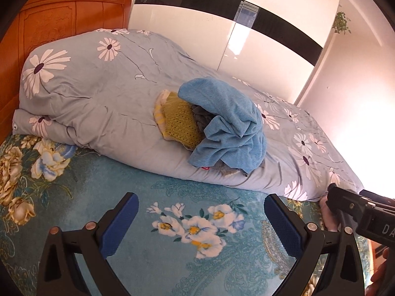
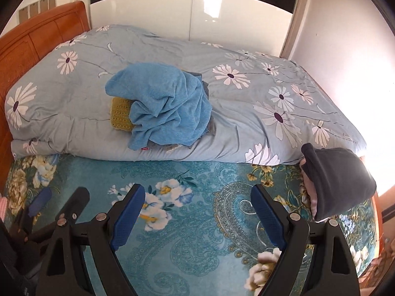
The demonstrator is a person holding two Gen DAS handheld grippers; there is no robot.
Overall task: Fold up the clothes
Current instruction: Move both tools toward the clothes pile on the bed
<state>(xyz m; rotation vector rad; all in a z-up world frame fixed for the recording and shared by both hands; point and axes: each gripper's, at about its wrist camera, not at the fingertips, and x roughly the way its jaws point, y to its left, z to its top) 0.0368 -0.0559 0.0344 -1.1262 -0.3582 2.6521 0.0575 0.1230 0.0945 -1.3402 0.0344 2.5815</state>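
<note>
A crumpled light blue garment [image 1: 227, 123] [image 2: 167, 106] lies in a heap on the rolled quilt. It partly covers a yellow knitted piece [image 1: 180, 120] [image 2: 121, 113] and a grey piece [image 1: 200, 118] [image 2: 206, 91]. A folded dark grey garment [image 2: 338, 180] rests on a pink one at the bed's right edge. My left gripper [image 1: 200, 199] hovers open over the teal sheet with nothing between its blue pads. My right gripper [image 2: 197, 190] is open too, beside it and short of the heap. The left gripper [image 2: 61, 197] shows at the left of the right wrist view.
The daisy-print quilt [image 1: 98, 86] [image 2: 246, 113] lies rolled across the bed's far side. The teal floral sheet [image 1: 148, 185] [image 2: 197, 170] spreads below the grippers. An orange wooden headboard [image 1: 61, 14] stands at the left, and a glossy white wardrobe [image 1: 197, 37] behind.
</note>
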